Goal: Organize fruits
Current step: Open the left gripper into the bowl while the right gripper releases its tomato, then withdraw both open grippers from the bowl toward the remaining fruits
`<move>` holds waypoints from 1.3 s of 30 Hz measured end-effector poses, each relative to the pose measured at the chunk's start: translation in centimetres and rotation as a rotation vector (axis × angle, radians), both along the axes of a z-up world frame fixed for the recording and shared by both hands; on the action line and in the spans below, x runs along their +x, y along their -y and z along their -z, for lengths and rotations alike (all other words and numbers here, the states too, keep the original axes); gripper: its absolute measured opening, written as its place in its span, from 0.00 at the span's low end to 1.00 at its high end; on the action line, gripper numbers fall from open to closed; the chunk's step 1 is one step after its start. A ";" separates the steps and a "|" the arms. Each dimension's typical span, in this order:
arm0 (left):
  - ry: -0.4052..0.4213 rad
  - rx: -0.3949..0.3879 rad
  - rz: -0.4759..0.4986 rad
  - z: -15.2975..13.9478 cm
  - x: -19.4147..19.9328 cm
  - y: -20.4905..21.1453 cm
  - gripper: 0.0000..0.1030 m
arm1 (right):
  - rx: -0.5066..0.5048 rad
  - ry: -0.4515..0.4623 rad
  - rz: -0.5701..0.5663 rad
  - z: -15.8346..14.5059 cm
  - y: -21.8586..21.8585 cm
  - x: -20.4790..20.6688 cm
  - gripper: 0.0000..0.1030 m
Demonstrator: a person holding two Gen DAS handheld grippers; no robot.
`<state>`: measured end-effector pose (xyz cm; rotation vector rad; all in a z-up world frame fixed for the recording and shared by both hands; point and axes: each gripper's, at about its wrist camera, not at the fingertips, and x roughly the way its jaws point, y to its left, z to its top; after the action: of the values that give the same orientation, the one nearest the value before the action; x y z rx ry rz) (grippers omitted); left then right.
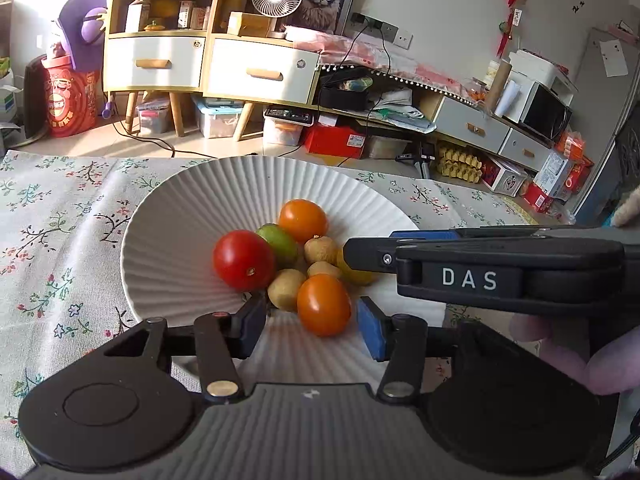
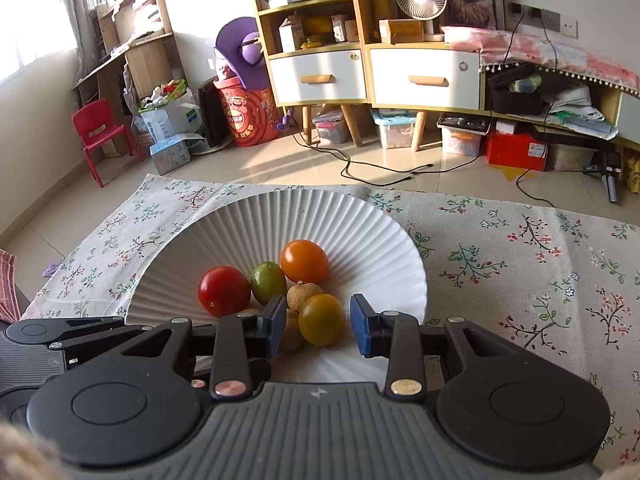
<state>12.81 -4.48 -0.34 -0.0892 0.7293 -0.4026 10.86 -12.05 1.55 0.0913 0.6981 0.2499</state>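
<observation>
A white ribbed plate (image 1: 180,216) (image 2: 360,232) on the floral tablecloth holds a red tomato (image 1: 243,260) (image 2: 224,291), a green fruit (image 1: 278,242) (image 2: 268,282), two orange tomatoes (image 1: 303,220) (image 1: 324,304) (image 2: 304,261), a yellow-orange tomato (image 2: 322,319) and small tan longans (image 1: 321,249) (image 2: 304,294). My left gripper (image 1: 312,330) is open over the plate's near edge, its pads either side of the near orange tomato. My right gripper (image 2: 318,324) is open around the yellow-orange tomato; it also shows side-on in the left wrist view (image 1: 480,272).
The floral tablecloth (image 2: 520,264) spreads right and left of the plate. Beyond the table edge are the tiled floor, cables, a yellow and white cabinet (image 2: 372,72), storage boxes and a red chair (image 2: 102,132).
</observation>
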 end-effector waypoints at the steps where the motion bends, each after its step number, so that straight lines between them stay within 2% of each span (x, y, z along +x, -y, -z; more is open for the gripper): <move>1: 0.000 -0.001 -0.001 -0.1 -0.1 0.0 0.50 | -0.005 0.003 0.000 -0.1 0.0 -0.2 0.34; 6: 0.012 0.009 0.003 -0.7 -0.7 -0.1 0.61 | -0.013 0.013 0.015 -0.6 0.3 -1.2 0.45; 10: 0.017 0.033 0.012 -1.0 -1.3 -0.3 0.63 | -0.004 0.019 0.029 -1.0 0.8 -2.3 0.53; 12: 0.020 0.043 0.009 -1.1 -1.6 -0.4 0.70 | -0.003 0.022 0.036 -1.3 1.0 -2.8 0.60; 16: 0.024 0.051 0.005 -1.6 -2.4 -0.8 0.74 | -0.001 0.032 0.047 -1.8 1.2 -3.6 0.64; 19: 0.027 0.067 0.008 -1.8 -3.2 -1.1 0.81 | 0.006 0.036 0.055 -2.0 1.1 -4.4 0.70; 22: 0.034 0.079 0.008 -1.9 -4.1 -1.5 0.86 | 0.022 0.024 0.056 -1.9 1.1 -5.1 0.80; 26: 0.030 0.108 0.011 -1.7 -5.1 -2.0 0.87 | 0.041 0.008 0.059 -1.6 1.1 -6.0 0.84; 32: 0.037 0.146 0.006 -2.0 -6.2 -2.9 0.95 | 0.039 -0.012 0.059 -1.4 0.9 -7.1 0.91; 39: 0.036 0.184 -0.009 -1.5 -7.3 -3.9 0.96 | 0.023 -0.008 0.031 -1.1 0.3 -8.5 0.97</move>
<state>5.55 -0.56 1.16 0.0878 0.7273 -0.3265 2.39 -12.36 2.65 0.1248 0.7010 0.2284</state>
